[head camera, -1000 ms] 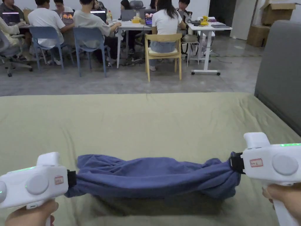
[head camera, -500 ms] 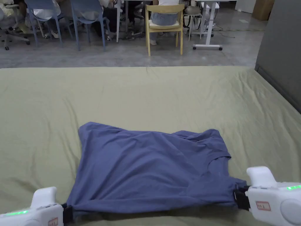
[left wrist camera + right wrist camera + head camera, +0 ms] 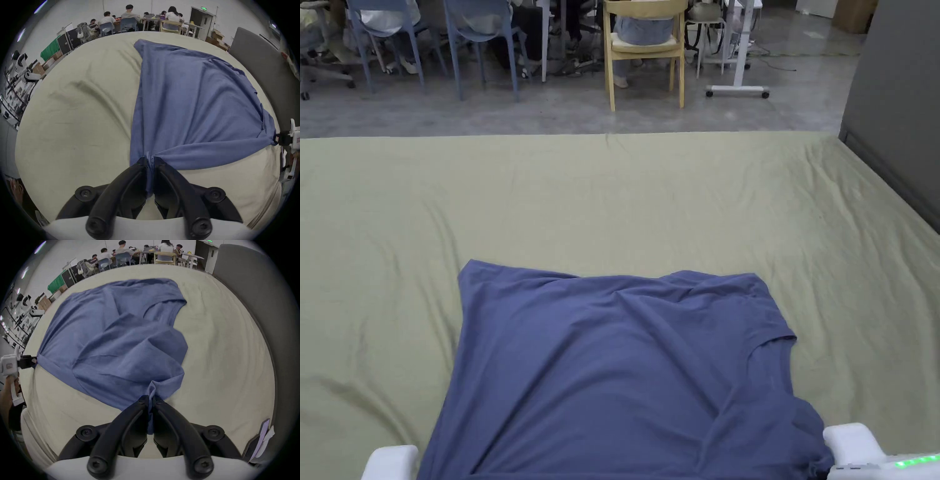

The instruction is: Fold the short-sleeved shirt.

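Blue short-sleeved shirt [image 3: 612, 369] spread mostly flat on an olive-green sheet [image 3: 650, 200], wrinkled near the far edge, one sleeve opening toward the right. White top of the left gripper [image 3: 390, 464] at the shirt's near-left corner, right gripper [image 3: 865, 453] at the near-right corner; jaws hidden. Beyond the sheet, grey floor [image 3: 550, 112], wooden chair [image 3: 644, 44], blue chairs [image 3: 481, 37].

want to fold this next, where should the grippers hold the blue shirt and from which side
Grip the blue shirt by its two near corners, coming in from the person's side of the bed. The cloth fans out flat from there. The left gripper and the right gripper are shut on those corners now, so they could probably lift them toward the far edge.
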`<state>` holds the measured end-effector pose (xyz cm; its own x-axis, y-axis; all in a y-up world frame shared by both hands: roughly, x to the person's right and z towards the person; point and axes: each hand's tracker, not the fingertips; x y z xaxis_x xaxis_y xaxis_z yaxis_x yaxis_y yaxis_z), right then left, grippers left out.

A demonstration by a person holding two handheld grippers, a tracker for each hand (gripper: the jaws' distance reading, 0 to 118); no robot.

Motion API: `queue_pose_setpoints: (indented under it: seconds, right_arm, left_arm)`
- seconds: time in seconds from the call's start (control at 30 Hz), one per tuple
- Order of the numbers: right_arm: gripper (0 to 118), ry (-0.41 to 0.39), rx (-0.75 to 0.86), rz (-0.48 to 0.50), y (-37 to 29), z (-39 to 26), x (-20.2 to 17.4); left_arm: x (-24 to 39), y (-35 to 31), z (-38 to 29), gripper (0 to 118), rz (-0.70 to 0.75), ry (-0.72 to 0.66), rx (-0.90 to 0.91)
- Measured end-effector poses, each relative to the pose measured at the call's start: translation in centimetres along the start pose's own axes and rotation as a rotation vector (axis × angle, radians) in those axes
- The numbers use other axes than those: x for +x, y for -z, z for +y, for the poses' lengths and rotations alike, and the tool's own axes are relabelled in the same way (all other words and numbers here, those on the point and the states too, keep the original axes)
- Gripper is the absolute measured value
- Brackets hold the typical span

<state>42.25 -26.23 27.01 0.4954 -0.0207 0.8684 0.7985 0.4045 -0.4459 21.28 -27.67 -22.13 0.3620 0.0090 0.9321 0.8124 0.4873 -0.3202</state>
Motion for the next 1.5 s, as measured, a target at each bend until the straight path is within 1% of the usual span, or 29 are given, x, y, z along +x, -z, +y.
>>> queue_pose_setpoints:
  seconds: [0.1, 0.13, 0.17, 0.2, 0.23, 0.27, 0.3, 0.33, 0.43, 0.47, 0.5, 0.53, 0.57, 0.6, 0.63, 0.67, 0.7, 0.77, 0.87, 0.9, 0.93, 0.97, 1.0, 1.03, 1.13, 1.23, 1.33, 1.4, 1.5]
  right_arm:
    - [6, -0.014, 0.005, -0.003, 1.0, -0.2, 0.1]
    - [17, -0.009, 0.006, 0.006, 1.0, -0.1, 0.2]
    - [33, -0.009, 0.007, 0.006, 0.7, 0.1, 0.3]
    - [67, 0.007, 0.021, -0.018, 0.0, 0.6, 0.3]
    - [114, 0.013, 0.038, -0.072, -0.9, 0.9, 0.5]
    - [118, 0.019, 0.069, -0.061, -2.1, 1.0, 0.9]
    - [116, 0.069, 0.125, -0.025, -4.1, 1.3, 1.2]
    - [118, 0.106, 0.233, 0.006, -5.9, 1.7, 1.7]
    - [118, 0.150, 0.268, 0.038, -8.7, 3.3, 1.7]
    - [117, 0.145, 0.267, 0.023, -8.9, 3.9, 1.3]
    - [105, 0.143, 0.276, 0.012, -9.0, 4.4, 0.8]
    - [48, 0.125, 0.301, 0.005, -9.0, 4.5, -0.4]
    - [3, 0.103, 0.336, -0.012, -9.1, 4.6, -1.1]
    - [3, 0.065, 0.338, -0.040, -8.6, 4.9, -2.1]
    - [3, 0.067, 0.331, -0.042, -7.9, 4.8, -3.2]
    - [3, 0.069, 0.350, -0.029, -7.6, 4.7, -3.9]
    - [3, 0.055, 0.351, 0.011, -7.3, 5.0, -4.4]
    - [3, 0.058, 0.343, 0.035, -6.8, 5.5, -5.0]
    - [3, 0.020, 0.367, 0.036, -6.1, 5.8, -6.1]
    - [3, 0.020, 0.368, 0.043, -6.0, 6.1, -6.1]
    - [3, 0.016, 0.368, 0.054, -5.9, 6.0, -6.5]
    - [3, 0.014, 0.361, 0.069, -5.8, 6.1, -6.5]
    - [3, 0.013, 0.354, 0.080, -5.7, 6.3, -6.4]
    - [3, 0.012, 0.351, 0.084, -5.5, 6.4, -6.3]
    - [3, 0.012, 0.342, 0.099, -5.0, 6.2, -6.1]
    - [3, 0.020, 0.329, 0.108, -4.3, 6.0, -5.7]
    - [3, 0.025, 0.311, 0.102, -3.5, 5.8, -5.2]
    - [3, 0.033, 0.295, 0.107, -3.0, 5.8, -4.8]
    - [3, 0.027, 0.274, 0.096, -2.1, 5.9, -4.3]
  left_arm:
    - [0.2, -0.1, 0.0, 5, -0.001, -0.027, -0.004]
    - [0.2, -0.2, 0.0, 14, 0.000, -0.027, -0.001]
    - [0.3, -0.4, -0.1, 46, 0.001, -0.030, 0.002]
    - [0.2, -1.3, 0.2, 86, 0.031, -0.069, 0.010]
    - [-0.1, -2.3, 0.4, 118, 0.050, -0.111, 0.021]
    - [-0.3, -3.3, 0.6, 118, -0.005, -0.149, 0.030]
    - [-0.7, -5.2, 0.3, 118, -0.062, -0.180, 0.160]
    - [-0.4, -6.6, 0.2, 118, -0.079, -0.198, 0.202]
    - [0.4, -8.7, 0.4, 118, -0.027, -0.178, 0.234]
    - [0.7, -8.8, 0.4, 118, -0.031, -0.169, 0.231]
    - [1.3, -8.9, 0.3, 118, -0.029, -0.161, 0.228]
    - [1.8, -9.0, 0.0, 112, -0.034, -0.157, 0.229]
    - [2.7, -9.2, -0.1, 83, -0.034, -0.158, 0.230]
    - [3.8, -9.3, -0.1, 22, -0.024, -0.131, 0.224]
    - [4.7, -9.3, -0.3, 22, -0.013, -0.096, 0.229]
    - [5.4, -9.0, -0.4, 4, 0.002, -0.086, 0.229]
    - [5.9, -8.5, -0.1, 0, 0.020, -0.102, 0.201]
    - [5.9, -7.8, 1.3, 0, -0.130, -0.150, 0.190]
    - [4.1, -4.8, 5.5, 0, -0.140, -0.158, 0.201]
    - [3.1, -3.7, 7.8, 14, -0.145, -0.159, 0.215]
    - [2.1, -2.4, 10.5, 69, -0.146, -0.157, 0.217]
    - [2.8, -1.6, 12.9, 109, -0.105, -0.134, 0.216]
    - [2.5, -0.3, 15.5, 118, -0.077, -0.118, 0.210]
    - [1.9, 0.6, 18.0, 118, -0.102, -0.109, 0.292]
    - [0.5, 5.1, 25.2, 118, -0.003, -0.055, 0.223]
    - [-1.1, 10.4, 30.3, 118, 0.047, -0.088, 0.194]
    - [-2.7, 14.3, 32.9, 118, 0.095, -0.132, 0.151]
    - [-1.7, 14.2, 32.5, 118, 0.114, -0.173, 0.149]
    - [-2.5, 16.9, 32.2, 118, 0.076, -0.225, 0.060]
